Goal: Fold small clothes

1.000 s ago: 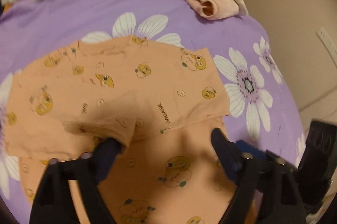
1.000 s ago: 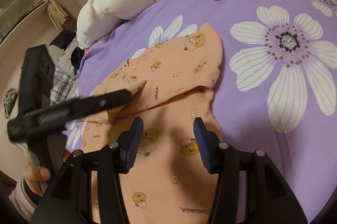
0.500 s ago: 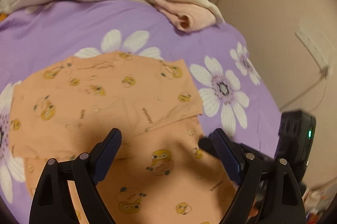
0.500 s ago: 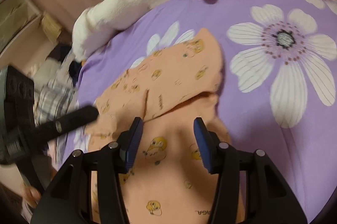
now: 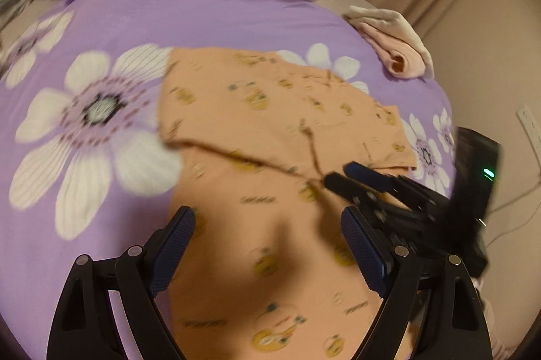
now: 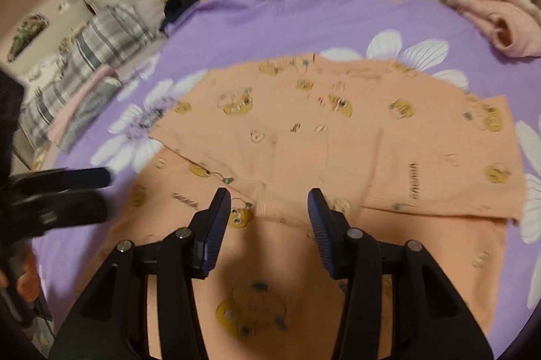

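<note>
Left wrist view: the left gripper hangs over the lower half of the orange garment, jaws wide apart and empty. A second ago a raised flap of cloth sat at its left finger; that flap is now down, so the sleeve fold reads as released.
Garment: spread on the purple floral sheet, top part folded over with its edge running across the middle.
Right gripper, seen from the left: the right gripper lies low at the fold line on the right, fingers close together; whether it pinches cloth I cannot tell.
Right wrist view: the right gripper, jaws apart, frames a small ridge of the orange garment at the fold edge, nothing clamped.
Camera swing: both views have turned since half a second ago and are blurred.
Meaning: the first fold looks done, and I judge the next grab is being lined up.
Background: a folded pink piece sits at the far edge.
</note>
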{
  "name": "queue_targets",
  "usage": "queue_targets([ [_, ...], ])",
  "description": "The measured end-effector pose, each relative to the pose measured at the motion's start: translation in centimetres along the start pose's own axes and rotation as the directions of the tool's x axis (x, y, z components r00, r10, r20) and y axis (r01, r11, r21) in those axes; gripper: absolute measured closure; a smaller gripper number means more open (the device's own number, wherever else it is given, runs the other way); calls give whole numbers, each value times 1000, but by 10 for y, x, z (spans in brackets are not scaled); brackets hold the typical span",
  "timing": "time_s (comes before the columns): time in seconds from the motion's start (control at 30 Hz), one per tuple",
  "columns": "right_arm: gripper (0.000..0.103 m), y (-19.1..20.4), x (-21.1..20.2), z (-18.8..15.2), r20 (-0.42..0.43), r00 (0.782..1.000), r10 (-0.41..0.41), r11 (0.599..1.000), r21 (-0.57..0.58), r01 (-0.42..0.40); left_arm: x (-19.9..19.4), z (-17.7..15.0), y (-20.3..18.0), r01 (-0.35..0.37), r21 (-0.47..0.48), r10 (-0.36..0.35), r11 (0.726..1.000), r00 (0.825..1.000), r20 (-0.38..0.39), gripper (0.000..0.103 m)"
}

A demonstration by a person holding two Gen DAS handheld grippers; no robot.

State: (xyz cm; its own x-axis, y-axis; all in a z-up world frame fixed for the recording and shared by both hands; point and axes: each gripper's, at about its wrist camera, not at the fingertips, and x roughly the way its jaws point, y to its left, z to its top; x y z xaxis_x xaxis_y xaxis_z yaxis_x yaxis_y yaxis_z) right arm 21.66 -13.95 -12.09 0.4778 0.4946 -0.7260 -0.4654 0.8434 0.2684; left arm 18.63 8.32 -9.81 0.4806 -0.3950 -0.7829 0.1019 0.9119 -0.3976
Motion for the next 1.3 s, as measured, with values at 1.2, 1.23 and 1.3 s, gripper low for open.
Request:
queue_targets([
  [1.2, 98, -82, -66, 27, 109, 991, -80, 926, 377, 33, -4, -21, 41, 26, -104, -28, 994, 999, -18, 16],
  [1.23, 98, -83, -74, 33, 131, 988, -85, 928, 370, 31, -4, -20, 41, 22, -103, -24, 994, 1000, -20, 16],
  [1.3, 98, -91, -90, 45, 169, 980, -107, 930, 364, 39, -4, -17, 42, 16, -101, -18, 995, 1000, -22, 16],
])
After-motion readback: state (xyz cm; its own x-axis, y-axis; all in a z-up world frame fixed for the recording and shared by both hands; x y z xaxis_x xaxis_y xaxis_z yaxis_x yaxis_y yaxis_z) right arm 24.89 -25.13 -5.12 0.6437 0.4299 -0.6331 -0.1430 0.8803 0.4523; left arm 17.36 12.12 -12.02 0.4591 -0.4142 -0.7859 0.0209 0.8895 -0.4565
